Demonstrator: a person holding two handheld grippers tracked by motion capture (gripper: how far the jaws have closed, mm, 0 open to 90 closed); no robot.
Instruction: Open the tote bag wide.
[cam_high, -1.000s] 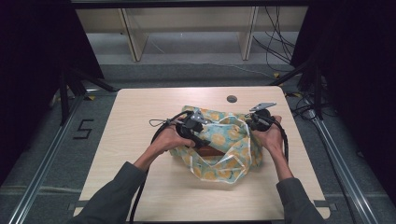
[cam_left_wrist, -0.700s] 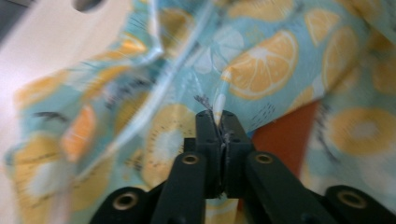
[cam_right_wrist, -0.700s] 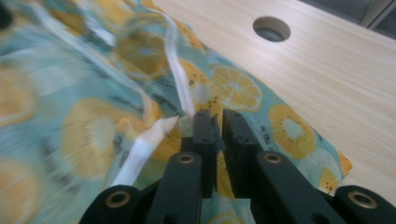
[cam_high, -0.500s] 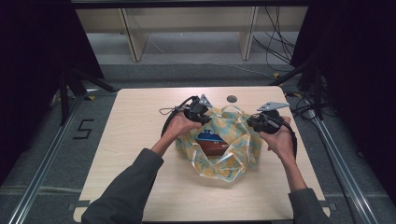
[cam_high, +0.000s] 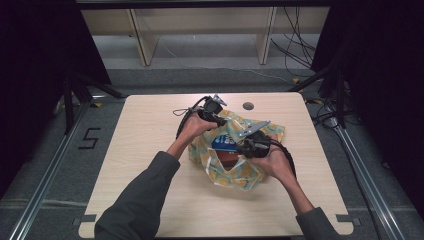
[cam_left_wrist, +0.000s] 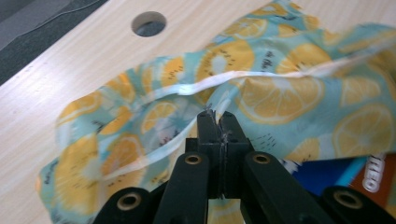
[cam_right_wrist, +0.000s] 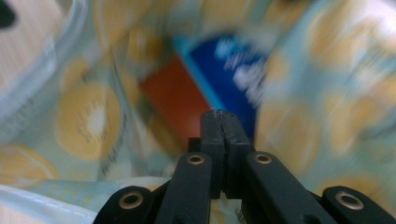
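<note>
A turquoise cloth (cam_high: 235, 172) printed with lemon slices lies bunched around a blue and orange box (cam_high: 225, 145) on the wooden table (cam_high: 145, 135). My left gripper (cam_high: 221, 120) sits at the cloth's far edge. In the left gripper view its jaws (cam_left_wrist: 217, 115) are shut, pinching a fold of the cloth (cam_left_wrist: 280, 93) beside the white hem, with the box (cam_left_wrist: 327, 172) at the lower right. My right gripper (cam_high: 243, 149) hovers over the bundle's middle. Its jaws (cam_right_wrist: 219, 113) are shut above the blurred box (cam_right_wrist: 187, 98) and cloth (cam_right_wrist: 88, 116). The blur hides whether they grip fabric.
A round hole (cam_high: 248, 106) pierces the table just beyond the cloth, also visible as the hole (cam_left_wrist: 149, 24) in the left gripper view. Both forearms reach in from the near edge. Black frame rails flank the table.
The left hand moved from the cloth's left side to its far edge. The right hand swung in from the right edge to the bundle's middle. The box now shows between the folds.
</note>
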